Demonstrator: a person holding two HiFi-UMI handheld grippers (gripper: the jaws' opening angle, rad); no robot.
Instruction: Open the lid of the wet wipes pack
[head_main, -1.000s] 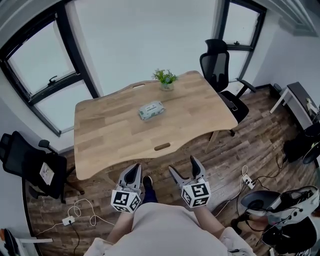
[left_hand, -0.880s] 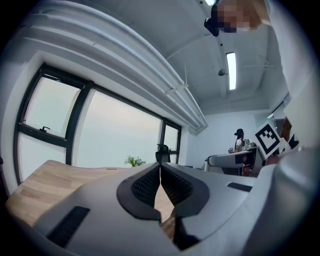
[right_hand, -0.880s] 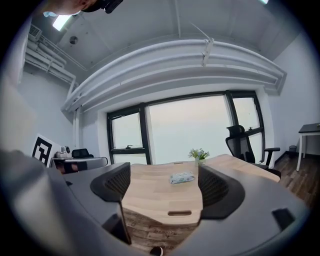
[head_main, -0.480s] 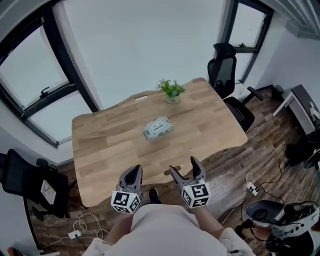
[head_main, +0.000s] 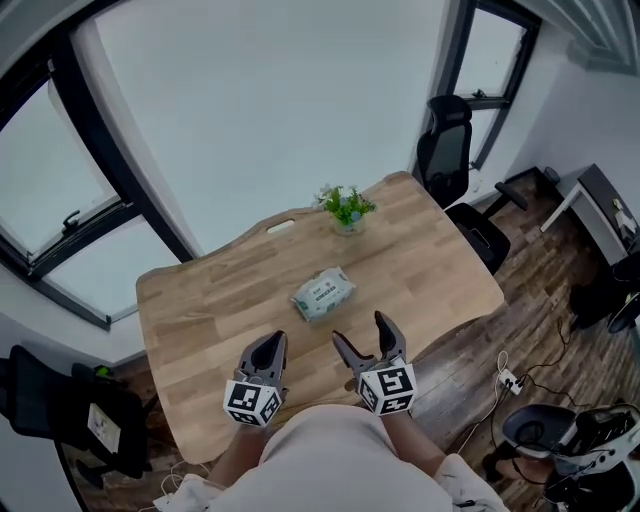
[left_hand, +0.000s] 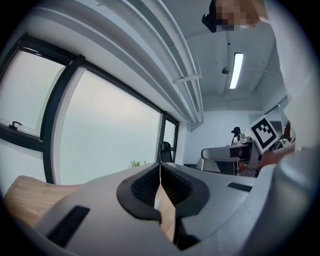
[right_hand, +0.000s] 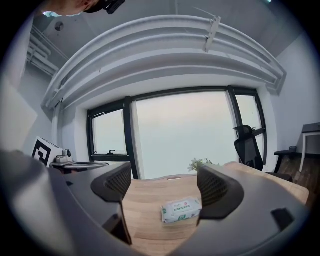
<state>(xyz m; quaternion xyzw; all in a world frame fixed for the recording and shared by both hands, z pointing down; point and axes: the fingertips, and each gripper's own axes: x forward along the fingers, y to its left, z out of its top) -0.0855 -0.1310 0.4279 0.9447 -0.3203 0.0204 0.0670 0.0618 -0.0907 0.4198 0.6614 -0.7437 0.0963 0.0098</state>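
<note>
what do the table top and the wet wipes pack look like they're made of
Table top: looks like light wood with a matte finish, shown by joined plank strips and grain; solid or veneer can't be told. Wet wipes pack: probably soft plastic film, white with green print, judging by its puffy, rounded shape.

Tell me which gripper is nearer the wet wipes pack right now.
Right. The right gripper, jaws apart, points at the wet wipes pack just ahead of it. The left gripper, jaws together, hangs farther back, to the pack's left.
</note>
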